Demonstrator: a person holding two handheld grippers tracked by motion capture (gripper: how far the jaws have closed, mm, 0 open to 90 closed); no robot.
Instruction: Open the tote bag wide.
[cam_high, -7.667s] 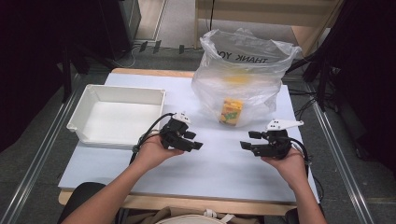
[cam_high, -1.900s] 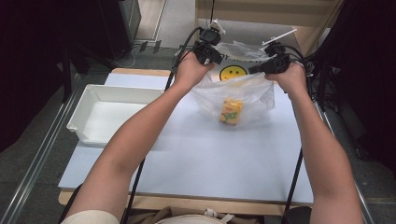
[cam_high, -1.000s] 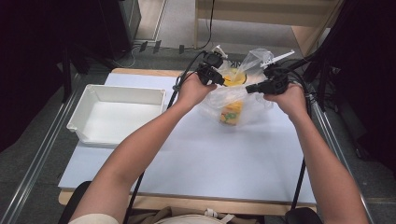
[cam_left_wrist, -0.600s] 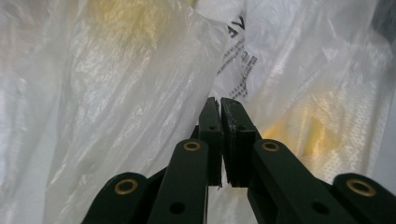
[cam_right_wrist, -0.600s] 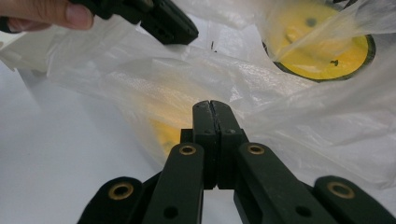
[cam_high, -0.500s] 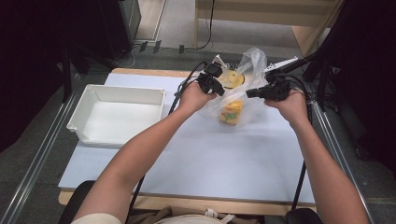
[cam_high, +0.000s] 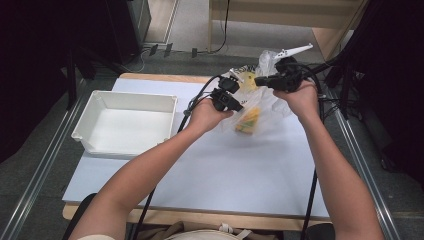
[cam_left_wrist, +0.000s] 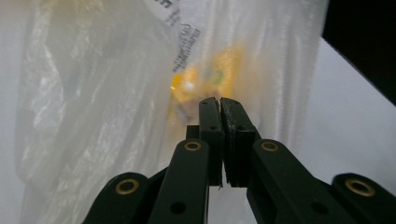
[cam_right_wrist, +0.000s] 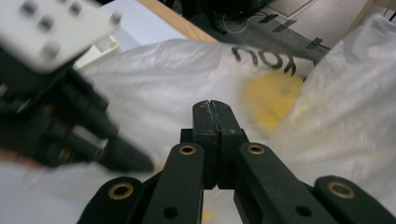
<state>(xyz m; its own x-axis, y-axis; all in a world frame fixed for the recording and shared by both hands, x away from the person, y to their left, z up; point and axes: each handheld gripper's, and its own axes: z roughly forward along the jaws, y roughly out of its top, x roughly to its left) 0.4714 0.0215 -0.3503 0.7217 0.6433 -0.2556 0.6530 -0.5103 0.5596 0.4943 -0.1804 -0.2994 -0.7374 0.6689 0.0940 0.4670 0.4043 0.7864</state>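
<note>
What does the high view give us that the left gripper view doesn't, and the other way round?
High view: the white bin at the table's left, both forearms, and the right gripper and left gripper at the plastic bag near the far edge.

Left gripper view: the left gripper's jaws pressed together, with bag film close behind; whether film is pinched between them is hard to tell. Small printed text on the film.

Both: the translucent bag and the yellow item inside it, blurred through the film.

Table (cam_high: 210, 165) (pale top) bears tray (cam_high: 125, 122), bag (cam_high: 265, 107)
</note>
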